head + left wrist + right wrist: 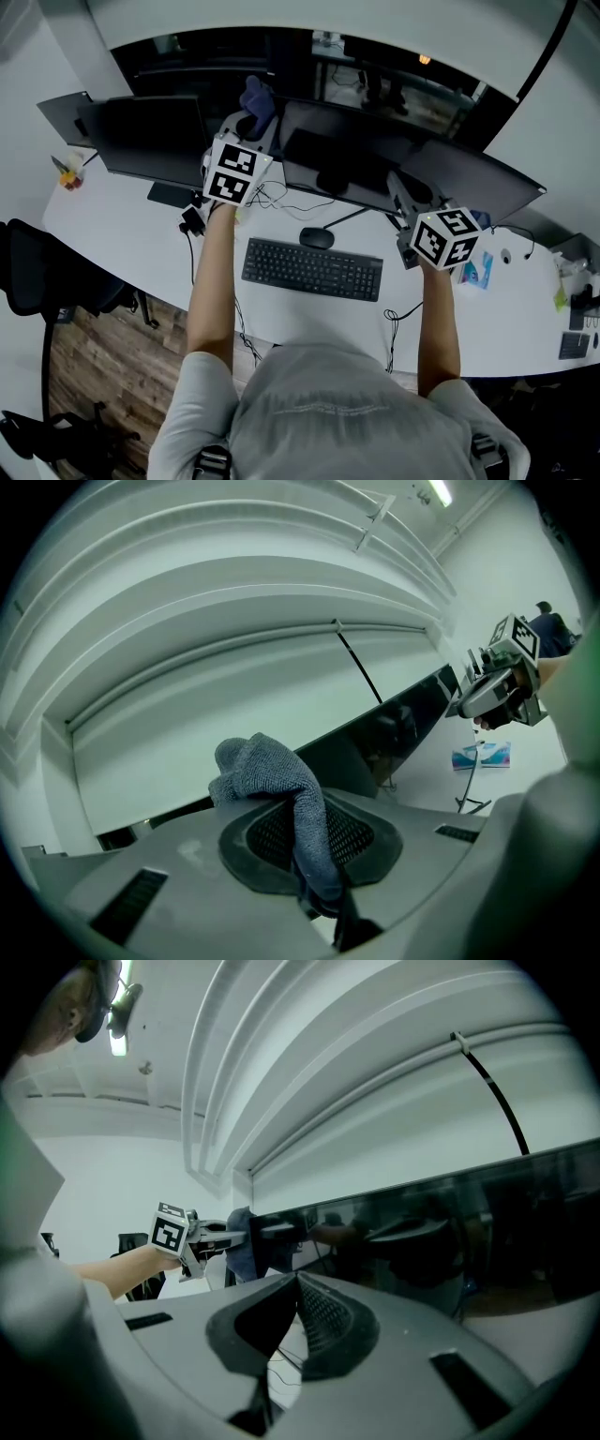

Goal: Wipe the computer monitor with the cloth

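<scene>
Left gripper (319, 897) clamps cloth (262, 766) (blue-grey) by monitor (356, 155) edge.

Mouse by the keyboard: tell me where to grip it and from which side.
Likely best: grip the mouse across its two long sides, coming down from above. It lies flat on the desk, low and domed, with the keyboard close beside it.
</scene>
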Motion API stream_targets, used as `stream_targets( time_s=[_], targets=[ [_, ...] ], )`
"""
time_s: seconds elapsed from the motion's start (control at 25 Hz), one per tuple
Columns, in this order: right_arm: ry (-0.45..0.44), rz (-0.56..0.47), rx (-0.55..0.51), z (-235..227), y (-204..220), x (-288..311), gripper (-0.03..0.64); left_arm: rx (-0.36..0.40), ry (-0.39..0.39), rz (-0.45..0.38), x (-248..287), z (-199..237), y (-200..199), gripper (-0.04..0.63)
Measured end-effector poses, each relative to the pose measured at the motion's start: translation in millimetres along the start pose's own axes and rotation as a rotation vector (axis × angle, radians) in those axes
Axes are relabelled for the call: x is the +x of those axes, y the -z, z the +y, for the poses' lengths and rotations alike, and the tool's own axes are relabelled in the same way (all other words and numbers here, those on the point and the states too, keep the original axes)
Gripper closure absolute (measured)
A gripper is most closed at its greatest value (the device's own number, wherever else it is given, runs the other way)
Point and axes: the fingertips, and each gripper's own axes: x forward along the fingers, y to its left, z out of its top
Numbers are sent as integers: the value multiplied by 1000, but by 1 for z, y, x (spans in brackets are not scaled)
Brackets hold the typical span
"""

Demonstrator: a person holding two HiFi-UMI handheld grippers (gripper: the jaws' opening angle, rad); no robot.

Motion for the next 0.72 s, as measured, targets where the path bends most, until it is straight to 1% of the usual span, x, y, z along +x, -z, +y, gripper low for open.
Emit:
stream_targets(
  time_s=[0.12,0.24,0.44,0.6,0.72],
  targets=[
    [6,4,-30,2,-4,2,615,-21,-7,25,3,-5,11,552],
    [11,11,-44,3,-3,2,615,-55,4,45,8,-10,28,551],
    [38,58,-100,-2,11,-1,615,-97,17,115,15,-29,64,552],
    [45,73,-91,-9,20,-3,615,-143,65,161,20,-47,92,552],
    [40,79,-73,-11,25,0,615,-165,90,174,24,-56,104,552]
  ],
)
